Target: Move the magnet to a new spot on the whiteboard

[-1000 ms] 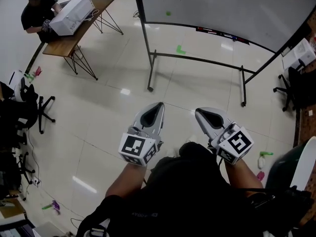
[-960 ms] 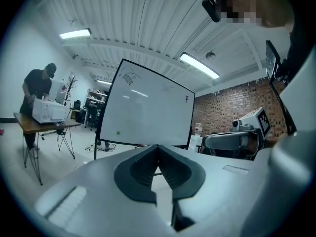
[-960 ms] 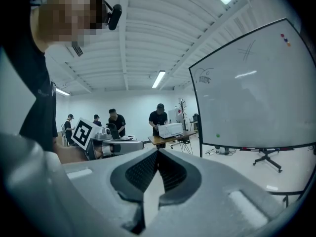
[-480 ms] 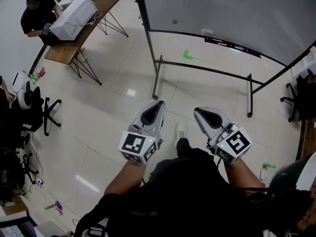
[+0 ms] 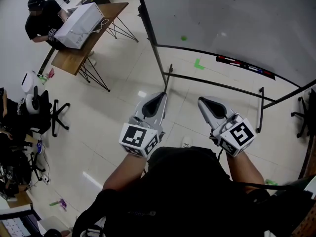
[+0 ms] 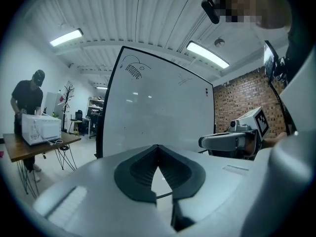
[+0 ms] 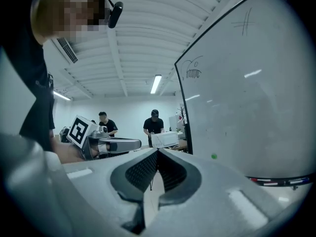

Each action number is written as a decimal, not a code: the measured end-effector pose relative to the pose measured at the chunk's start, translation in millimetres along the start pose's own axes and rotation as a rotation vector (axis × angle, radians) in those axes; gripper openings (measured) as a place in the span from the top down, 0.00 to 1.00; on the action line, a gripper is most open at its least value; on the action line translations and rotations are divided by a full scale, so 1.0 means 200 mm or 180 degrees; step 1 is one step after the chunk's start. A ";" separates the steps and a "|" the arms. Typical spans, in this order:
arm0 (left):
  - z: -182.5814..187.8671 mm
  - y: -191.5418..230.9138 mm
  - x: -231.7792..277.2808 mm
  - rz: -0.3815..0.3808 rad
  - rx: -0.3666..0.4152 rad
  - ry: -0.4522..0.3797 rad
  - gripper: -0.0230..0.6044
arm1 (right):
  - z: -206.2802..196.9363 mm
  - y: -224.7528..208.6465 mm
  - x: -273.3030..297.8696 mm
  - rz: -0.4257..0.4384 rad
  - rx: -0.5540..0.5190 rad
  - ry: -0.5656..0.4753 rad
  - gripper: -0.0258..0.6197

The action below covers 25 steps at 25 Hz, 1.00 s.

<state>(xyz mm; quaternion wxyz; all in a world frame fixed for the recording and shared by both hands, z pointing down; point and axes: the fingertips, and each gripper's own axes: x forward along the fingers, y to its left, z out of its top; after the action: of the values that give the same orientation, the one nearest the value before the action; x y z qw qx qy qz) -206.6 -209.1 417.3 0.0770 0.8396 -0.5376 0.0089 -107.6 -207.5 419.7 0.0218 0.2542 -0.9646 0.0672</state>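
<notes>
**Both grippers empty, magnet way out ahead on the board**

So the magnet (image 5: 183, 38) is stuck low on the whiteboard (image 5: 237, 14), a little above the bottom edge and not far from the board's left post. It's well apart from both grippers, with a stretch of floor (image 5: 123, 107) in between. In the head view it sits up ahead, roughly between the lines of the 2 grippers. In the right gripper view it's off to the right of the jaw tips, about level with them.

Looks-wise it's just a tiny round green dot with plain white board all around it. Too small to make out anything more.

Left gripper (image 5: 160, 96): jaws closed together, tips touching, nothing between them. Right gripper (image 5: 201, 101): same deal, pinched together and empty. The 2 are side by side in front of the person, pointing toward the board.
</notes>
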 end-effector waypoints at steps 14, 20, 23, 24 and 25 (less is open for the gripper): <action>-0.09 0.48 0.35 -0.0047 -0.0096 0.0203 0.94 | -0.08 -0.33 0.44 -0.0234 0.0177 0.0163 0.96; -0.04 0.82 0.49 -0.0363 -0.0011 0.0230 0.94 | -0.07 -0.43 0.78 -0.0635 0.0147 0.0164 0.96; 0.02 1.00 0.56 -0.0544 0.0046 0.0187 0.94 | -0.08 -0.48 0.94 -0.0954 0.0078 0.0188 0.96; 0.03 1.06 0.59 -0.0597 0.0058 0.0181 0.94 | -0.08 -0.51 0.98 -0.1061 0.0061 0.0191 0.96; 0.03 1.10 0.61 -0.0649 0.0073 0.0181 0.94 | -0.08 -0.53 1.02 -0.1175 0.0048 0.0180 0.96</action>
<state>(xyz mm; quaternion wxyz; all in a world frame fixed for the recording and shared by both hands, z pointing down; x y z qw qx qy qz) -355.4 -410.3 449.7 0.0831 0.8902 -0.4469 0.0310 -233.5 -396.3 464.4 0.0590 0.4251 -0.9000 0.0764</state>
